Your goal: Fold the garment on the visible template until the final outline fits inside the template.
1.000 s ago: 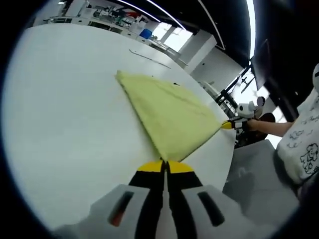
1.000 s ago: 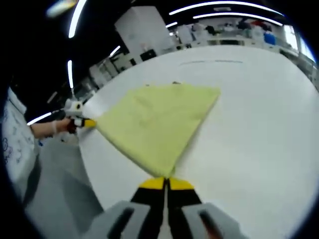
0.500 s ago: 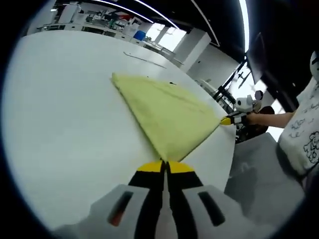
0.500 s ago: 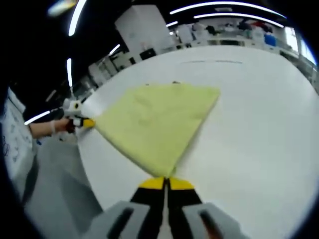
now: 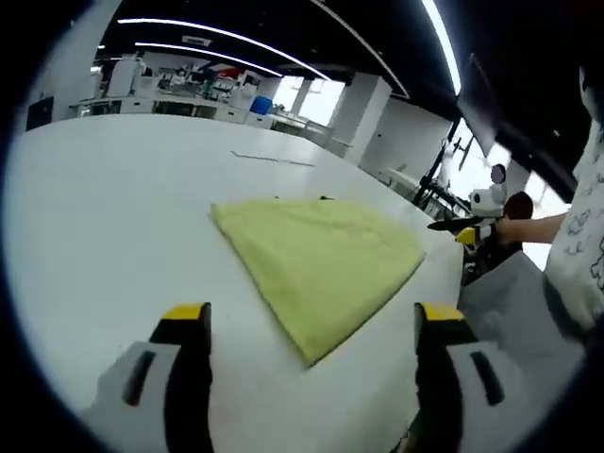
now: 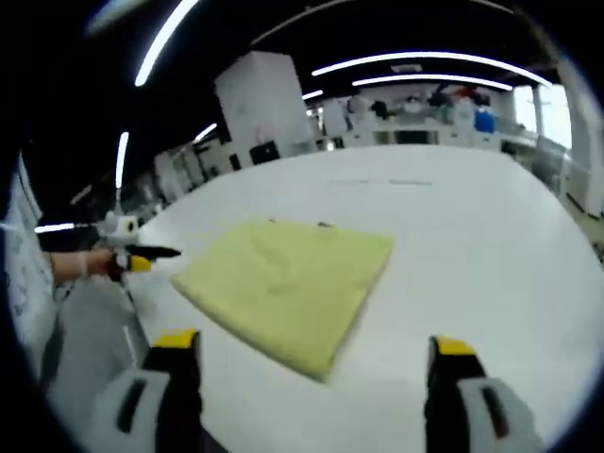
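Observation:
A yellow garment, folded into a four-cornered flat shape, lies on the white table. My left gripper is open, its jaws standing wide on either side of the garment's near corner with nothing between them. In the right gripper view the same garment lies flat ahead, and my right gripper is open too, just short of its near corner. Each gripper shows in the other's view beside the table edge, held by a hand: the right gripper and the left gripper.
A thin dark line is marked on the table beyond the garment. The table edge drops to grey floor close to the garment's right side. Benches and equipment stand far behind. A person's sleeve is at the right.
Both grippers were shut on the garment's corners; now both are open and drawn back. The garment has dropped flat on the table.

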A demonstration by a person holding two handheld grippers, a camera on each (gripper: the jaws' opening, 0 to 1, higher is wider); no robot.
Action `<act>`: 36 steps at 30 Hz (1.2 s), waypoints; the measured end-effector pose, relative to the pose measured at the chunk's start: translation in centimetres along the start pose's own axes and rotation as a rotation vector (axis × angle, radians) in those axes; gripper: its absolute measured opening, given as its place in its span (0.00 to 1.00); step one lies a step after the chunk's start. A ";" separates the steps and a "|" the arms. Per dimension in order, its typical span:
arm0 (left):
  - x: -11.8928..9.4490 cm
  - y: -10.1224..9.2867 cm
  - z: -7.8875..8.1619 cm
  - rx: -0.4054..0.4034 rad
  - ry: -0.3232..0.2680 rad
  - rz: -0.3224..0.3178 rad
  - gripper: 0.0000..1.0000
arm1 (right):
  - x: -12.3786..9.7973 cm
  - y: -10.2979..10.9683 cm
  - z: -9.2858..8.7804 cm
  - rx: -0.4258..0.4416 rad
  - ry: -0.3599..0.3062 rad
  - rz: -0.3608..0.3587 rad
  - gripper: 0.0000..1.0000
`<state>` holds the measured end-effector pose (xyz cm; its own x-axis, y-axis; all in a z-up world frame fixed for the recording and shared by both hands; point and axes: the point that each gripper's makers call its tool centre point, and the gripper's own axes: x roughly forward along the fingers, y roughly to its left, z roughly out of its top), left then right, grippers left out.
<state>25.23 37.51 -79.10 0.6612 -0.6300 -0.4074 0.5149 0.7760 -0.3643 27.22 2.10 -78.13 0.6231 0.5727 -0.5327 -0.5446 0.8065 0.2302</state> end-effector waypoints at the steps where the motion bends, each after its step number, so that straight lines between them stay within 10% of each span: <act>1: -0.1 -0.3 0.1 0.010 0.010 0.008 0.96 | -0.2 -0.1 0.2 0.001 -0.011 -0.005 0.99; 36: 1.5 -2.9 2.4 0.131 -0.049 0.058 0.98 | -0.2 0.2 -0.2 0.020 -0.038 0.015 0.99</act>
<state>26.00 34.44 -76.68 0.7161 -0.5842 -0.3820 0.5398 0.8105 -0.2276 26.85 2.09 -78.18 0.6359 0.5898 -0.4978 -0.5432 0.8002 0.2542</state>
